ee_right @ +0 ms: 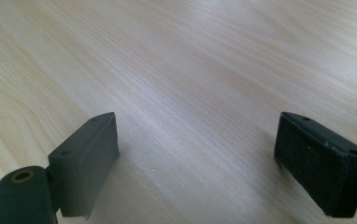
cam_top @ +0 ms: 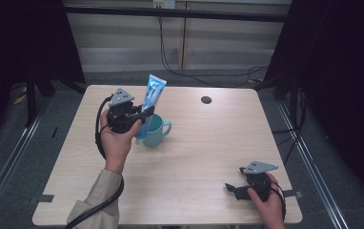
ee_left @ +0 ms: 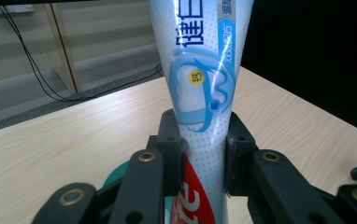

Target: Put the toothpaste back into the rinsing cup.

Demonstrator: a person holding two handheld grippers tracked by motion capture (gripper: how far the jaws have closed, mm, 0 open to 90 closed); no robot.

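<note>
Light wood-grain table [cam_top: 194,157] against a dark surround: the left gripper [cam_top: 144,113] [ee_left: 200,154], at the table's far left, has its jaws clamped on a blue-and-white toothpaste tube [cam_top: 152,98] [ee_left: 200,84], which stands upright with its lower end inside a teal mug [cam_top: 157,131]. Well apart, the right gripper [cam_top: 233,183] [ee_right: 200,154] rests near the table's near right edge, jaws spread wide and holding nothing.

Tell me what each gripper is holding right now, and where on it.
The left gripper clamps the toothpaste tube across its lower middle, above the teal mug. The right gripper is open, holding nothing.
</note>
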